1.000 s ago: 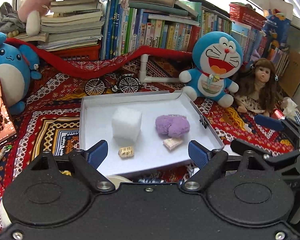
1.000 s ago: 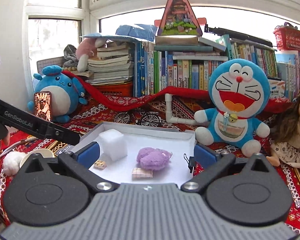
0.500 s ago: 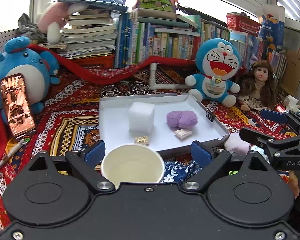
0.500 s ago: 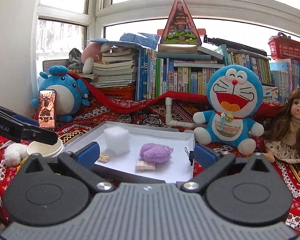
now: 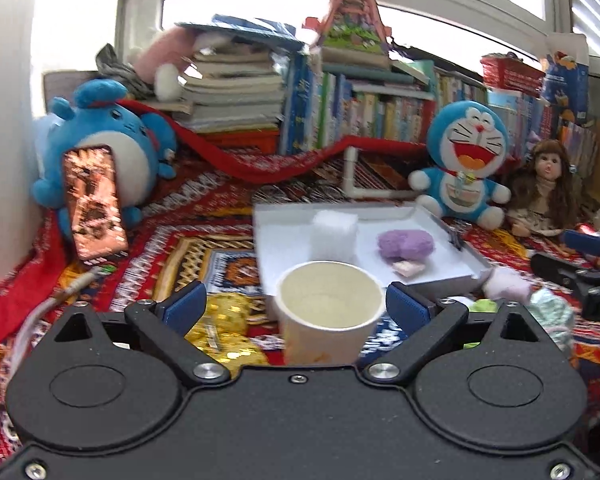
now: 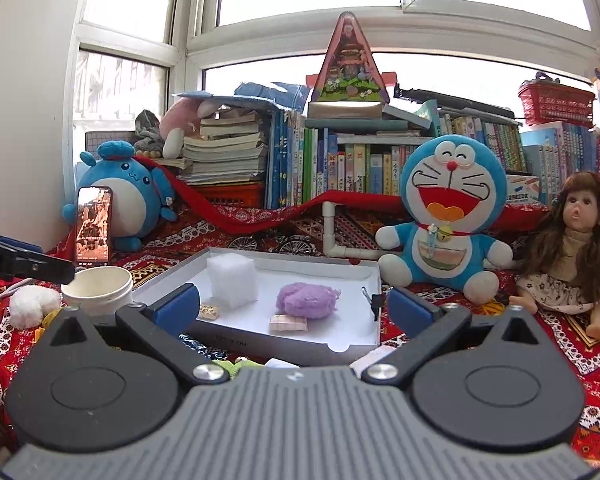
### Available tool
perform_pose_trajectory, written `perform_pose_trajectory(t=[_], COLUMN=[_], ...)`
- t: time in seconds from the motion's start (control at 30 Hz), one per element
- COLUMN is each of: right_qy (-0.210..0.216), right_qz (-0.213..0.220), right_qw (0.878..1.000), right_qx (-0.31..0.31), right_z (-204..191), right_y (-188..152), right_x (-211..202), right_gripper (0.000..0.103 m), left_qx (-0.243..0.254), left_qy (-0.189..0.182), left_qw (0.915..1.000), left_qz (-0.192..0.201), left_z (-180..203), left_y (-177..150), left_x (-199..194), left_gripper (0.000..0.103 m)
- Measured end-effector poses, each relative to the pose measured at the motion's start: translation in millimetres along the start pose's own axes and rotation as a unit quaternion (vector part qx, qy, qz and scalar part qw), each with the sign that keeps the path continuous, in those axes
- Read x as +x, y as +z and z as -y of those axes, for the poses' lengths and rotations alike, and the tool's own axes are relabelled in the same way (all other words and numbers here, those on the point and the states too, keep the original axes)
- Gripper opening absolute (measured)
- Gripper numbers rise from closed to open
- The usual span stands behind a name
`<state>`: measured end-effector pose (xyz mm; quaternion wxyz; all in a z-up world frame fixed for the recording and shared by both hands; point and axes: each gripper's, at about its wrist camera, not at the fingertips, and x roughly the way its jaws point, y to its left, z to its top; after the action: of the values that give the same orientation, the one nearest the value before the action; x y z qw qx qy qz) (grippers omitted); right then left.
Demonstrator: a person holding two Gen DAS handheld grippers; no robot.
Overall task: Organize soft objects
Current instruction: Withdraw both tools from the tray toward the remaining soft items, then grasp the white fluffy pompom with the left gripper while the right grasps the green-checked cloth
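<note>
Left gripper (image 5: pixel 296 306): jaws wide and just been opening further. A cream paper cup (image 5: pixel 329 314) stands upright between the blue pads, mouth up; a gap shows on the left side, while the right pad sits very close to the rim and contact there cannot be confirmed. Nothing pressed, so the cup reads as not gripped.

Right gripper (image 6: pixel 294 307): jaws wide, nothing between the pads. It points level-ish toward the white tray (image 6: pixel 352 346).

Tray sits on the red patterned cloth (image 6: pixel 592 344) covering the surface, with the cup just beside its near left corner. Contents:
- white foam cube (image 6: pixel 232 280), far left part of tray, upright
- purple fluffy ball (image 6: pixel 306 300), right of centre
- small pale block (image 6: pixel 289 323), just in front of the purple ball, touching or nearly so
- small tan block (image 6: pixel 209 311), in front of the cube near the tray's left wall

Soft items outside the tray:
- white fluffy ball (image 6: pixel 34 306) on the cloth left of the cup
- pale pink soft lump (image 5: pixel 506 285) and a mint-green knitted one (image 5: pixel 552 316) near the tray's near right corner, close to each other
- gold shiny fabric (image 5: pixel 224 332) under the left gripper's left pad

Background: blue cat plush (image 6: pixel 448 216) and doll (image 6: pixel 572 248) to the right behind the tray; round blue plush (image 6: pixel 124 196) at left with a phone (image 6: pixel 93 226) leaning on it; books (image 6: pixel 228 148) along the window.
</note>
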<state>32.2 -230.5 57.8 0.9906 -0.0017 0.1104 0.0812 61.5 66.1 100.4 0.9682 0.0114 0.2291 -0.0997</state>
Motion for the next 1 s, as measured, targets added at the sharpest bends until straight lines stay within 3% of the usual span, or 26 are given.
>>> perform_pose_trajectory(t=[0.13, 0.3, 0.57, 1.0], right_qy=[-0.010, -0.024, -0.046, -0.068], right_qz=[0.008, 0.012, 0.007, -0.015], right_qw=[1.000, 1.000, 0.999, 0.996], right_qx=[0.000, 0.000, 0.023, 0.050], right_z=[1.3, 4.1, 11.0, 20.5], right_y=[-6.5, -14.8, -28.1, -44.6], right_x=[-7.6, -14.7, -20.1, -25.4], right_gripper=[0.103, 0.103, 0.103, 0.103], left_qx=[0.006, -0.024, -0.054, -0.052], left_qy=[0.037, 0.070, 0.140, 0.172], left_qw=[0.9991, 0.9970, 0.9879, 0.9834], left_qz=[0.018, 0.022, 0.038, 0.026], left_z=[-8.7, -26.8, -50.3, -60.3], left_y=[-11.3, -24.8, -46.1, -62.0], left_x=[-4.6, -4.5, -1.2, 11.2], left_gripper=[0.098, 0.099, 0.102, 0.103])
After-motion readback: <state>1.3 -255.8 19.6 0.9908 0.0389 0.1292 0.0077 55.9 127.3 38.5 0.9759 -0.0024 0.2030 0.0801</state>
